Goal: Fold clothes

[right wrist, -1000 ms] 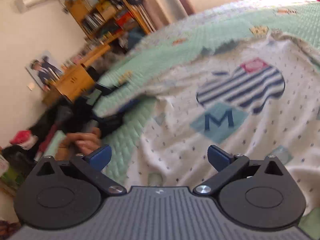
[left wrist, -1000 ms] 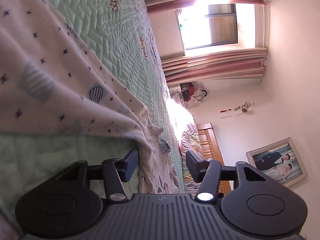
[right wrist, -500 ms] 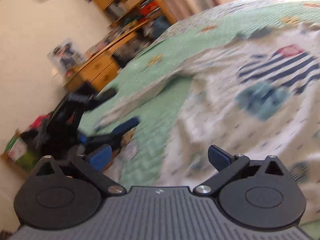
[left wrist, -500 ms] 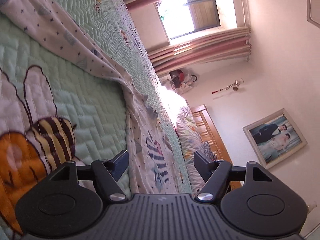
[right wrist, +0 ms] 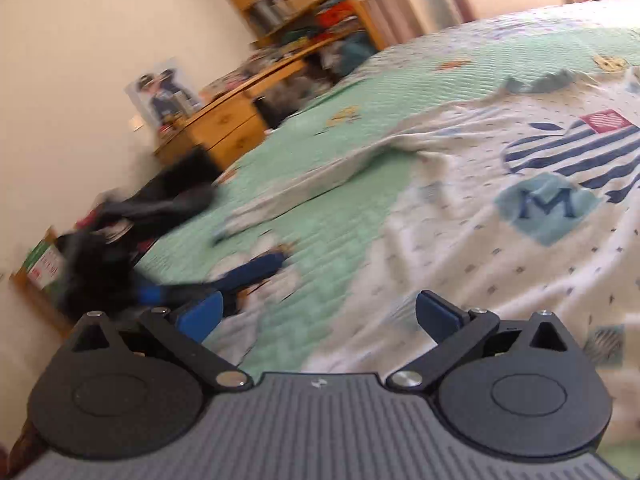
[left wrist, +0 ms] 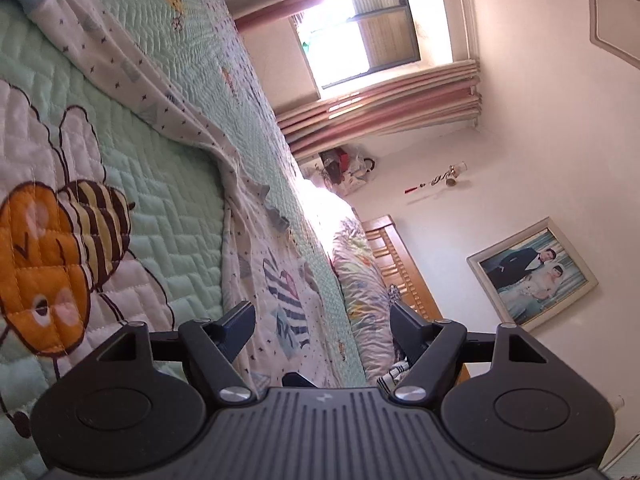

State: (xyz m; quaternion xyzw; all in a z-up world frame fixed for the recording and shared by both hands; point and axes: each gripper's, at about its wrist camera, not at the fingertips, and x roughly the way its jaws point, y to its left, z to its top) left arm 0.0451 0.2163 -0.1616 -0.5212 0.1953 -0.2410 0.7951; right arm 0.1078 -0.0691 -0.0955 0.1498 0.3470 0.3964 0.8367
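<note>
A white garment (right wrist: 480,208) with small dark stars, a navy striped apple print (right wrist: 576,148) and a blue M patch lies spread on the green quilt (right wrist: 320,184). One sleeve (right wrist: 304,188) stretches left across the quilt. My right gripper (right wrist: 318,314) hovers open above the garment's near hem, nothing between its fingers. The left gripper (right wrist: 256,268), blurred, sits low over the quilt at the bed's left edge. In the rolled left wrist view my left gripper (left wrist: 322,322) is open and holds nothing. The garment (left wrist: 248,248) lies just ahead of it, beside a bee patch (left wrist: 60,248).
A pillow (left wrist: 360,280), wooden headboard (left wrist: 404,276) and framed photo (left wrist: 532,276) stand at the bed's far end under a bright window (left wrist: 368,40). Left of the bed are a wooden desk (right wrist: 224,128), cluttered shelves (right wrist: 304,0) and dark clutter on the floor.
The left gripper's jaws have widened and it has drawn back from the cloth, which now lies on the quilt; the bee patch came into view. The right view swung slightly.
</note>
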